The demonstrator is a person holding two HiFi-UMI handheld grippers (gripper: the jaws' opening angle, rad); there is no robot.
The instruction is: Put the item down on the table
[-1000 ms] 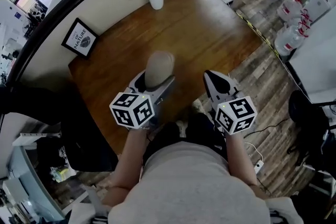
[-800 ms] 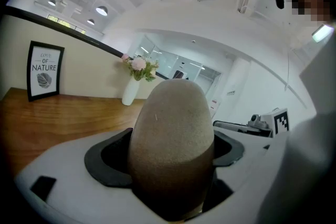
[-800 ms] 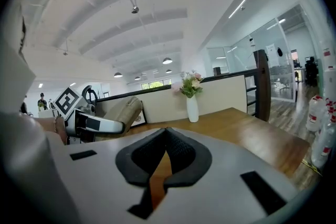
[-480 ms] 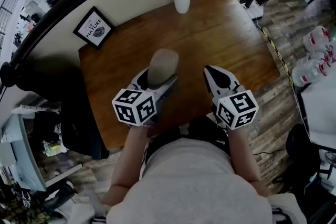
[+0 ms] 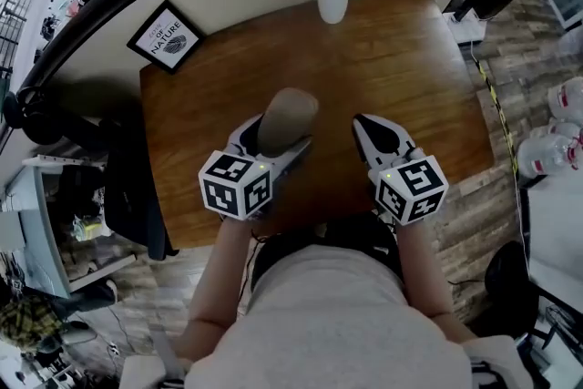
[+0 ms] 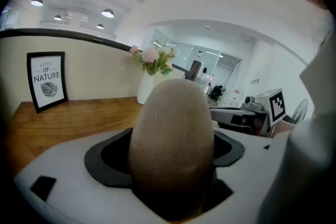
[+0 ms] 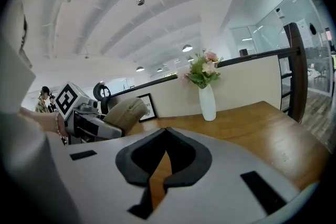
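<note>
In the head view, a brown wooden table (image 5: 401, 59) carries a white vase of pink flowers (image 5: 332, 3) at its twelve o'clock edge and a black-framed print (image 5: 166, 36) at ten o'clock. The left gripper (image 5: 273, 146) holds a tan, egg-shaped, matte-skinned item (image 5: 286, 116) over the table's six o'clock part, blunt end pointing to twelve. The right gripper (image 5: 369, 130) is at the item's three o'clock, apart from it. In the left gripper view, the jaws stand wide and clamp the egg-shaped item by its sides. It fills the gap between them and rises upright above the pads, with the vase behind it at twelve o'clock. In the right gripper view, the jaw tips meet with nothing between them, and only a thin slit of table wood shows lower down. The held item appears at ten o'clock, the vase at one o'clock.
</note>
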